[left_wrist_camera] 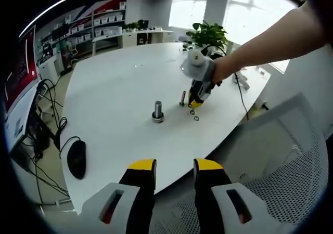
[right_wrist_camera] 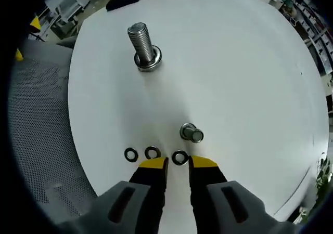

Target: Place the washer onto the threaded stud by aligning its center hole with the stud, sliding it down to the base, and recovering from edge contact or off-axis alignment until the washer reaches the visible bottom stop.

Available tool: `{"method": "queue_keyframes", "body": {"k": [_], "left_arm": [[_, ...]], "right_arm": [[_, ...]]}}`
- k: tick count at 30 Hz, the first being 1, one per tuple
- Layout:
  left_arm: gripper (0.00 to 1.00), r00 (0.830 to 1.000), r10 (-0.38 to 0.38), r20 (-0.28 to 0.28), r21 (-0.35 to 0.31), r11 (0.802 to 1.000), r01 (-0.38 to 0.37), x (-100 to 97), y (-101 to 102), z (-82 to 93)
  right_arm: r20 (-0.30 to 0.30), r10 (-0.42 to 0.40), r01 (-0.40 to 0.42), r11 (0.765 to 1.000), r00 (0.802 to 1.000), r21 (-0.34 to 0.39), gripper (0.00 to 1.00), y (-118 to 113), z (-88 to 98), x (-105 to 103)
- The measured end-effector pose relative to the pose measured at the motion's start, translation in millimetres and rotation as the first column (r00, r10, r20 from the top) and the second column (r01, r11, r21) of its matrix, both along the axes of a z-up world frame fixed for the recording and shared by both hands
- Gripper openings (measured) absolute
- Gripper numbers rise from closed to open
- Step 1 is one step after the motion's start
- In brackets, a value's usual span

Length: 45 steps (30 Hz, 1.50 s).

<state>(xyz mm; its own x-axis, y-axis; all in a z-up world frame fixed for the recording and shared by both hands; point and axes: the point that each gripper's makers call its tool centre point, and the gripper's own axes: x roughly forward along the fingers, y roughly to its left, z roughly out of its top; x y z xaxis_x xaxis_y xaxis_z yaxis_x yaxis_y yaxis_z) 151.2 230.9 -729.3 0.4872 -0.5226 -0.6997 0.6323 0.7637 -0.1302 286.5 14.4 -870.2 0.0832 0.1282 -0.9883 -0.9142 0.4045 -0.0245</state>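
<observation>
Hovering low over the white table (right_wrist_camera: 250,62), the right gripper (right_wrist_camera: 178,164) has its yellow-tipped fingers (right_wrist_camera: 153,164) slightly apart, gripping nothing. Three washers (right_wrist_camera: 151,152) lie in a row just beyond the tips, the rightmost in line with the gap. The small stud (right_wrist_camera: 191,132) stands just past them; the large stud (right_wrist_camera: 143,48) well beyond, bare tabletop between. The table edge curves close left of the fingers. The left gripper (left_wrist_camera: 175,166), fingers apart, hangs off the table's near edge.

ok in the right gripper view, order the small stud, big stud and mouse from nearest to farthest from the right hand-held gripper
1. small stud, just ahead of the right hand-held gripper
2. big stud, mid-table, up left
3. mouse, far table edge
</observation>
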Motion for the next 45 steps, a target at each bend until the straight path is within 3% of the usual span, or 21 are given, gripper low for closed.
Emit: {"method": "queue_keyframes", "body": {"k": [9, 15, 22, 24, 28, 37, 45], "left_arm": [[0.27, 1.000, -0.003, -0.003, 0.006, 1.000, 0.003, -0.4, 0, -1.1], [0.26, 1.000, 0.003, 0.003, 0.004, 1.000, -0.003, 0.5, 1, 0.0], [0.26, 1.000, -0.003, 0.002, 0.008, 1.000, 0.003, -0.3, 0, -0.6], [0.26, 1.000, -0.002, 0.002, 0.009, 1.000, 0.002, -0.3, 0, -0.5], [0.26, 1.000, -0.007, 0.001, 0.010, 1.000, 0.007, -0.9, 0, -0.7], [0.26, 1.000, -0.014, 0.006, 0.009, 1.000, 0.014, -1.1, -1, 0.0], [0.26, 1.000, -0.021, 0.010, 0.008, 1.000, 0.021, -1.2, -1, 0.6]], "right_arm": [[-0.003, 0.041, -0.042, 0.996, 0.999, -0.079, 0.15, 0, -2.3, 1], [0.019, -0.008, 0.010, 0.995, 1.000, -0.100, 0.15, -1, -1.1, 1], [0.108, -0.120, 0.124, 0.992, 0.987, -0.031, 0.15, -4, -0.2, 2], [0.156, -0.182, 0.180, 0.983, 0.971, 0.023, 0.14, -5, 2.1, 1], [0.256, -0.214, 0.188, 0.975, 0.943, 0.121, 0.14, -6, 5.0, -1], [0.261, -0.269, 0.242, 0.961, 0.927, 0.134, 0.14, -7, 6.8, -4], [0.273, -0.307, 0.267, 0.948, 0.912, 0.176, 0.14, -6, 25.7, 0]]}}
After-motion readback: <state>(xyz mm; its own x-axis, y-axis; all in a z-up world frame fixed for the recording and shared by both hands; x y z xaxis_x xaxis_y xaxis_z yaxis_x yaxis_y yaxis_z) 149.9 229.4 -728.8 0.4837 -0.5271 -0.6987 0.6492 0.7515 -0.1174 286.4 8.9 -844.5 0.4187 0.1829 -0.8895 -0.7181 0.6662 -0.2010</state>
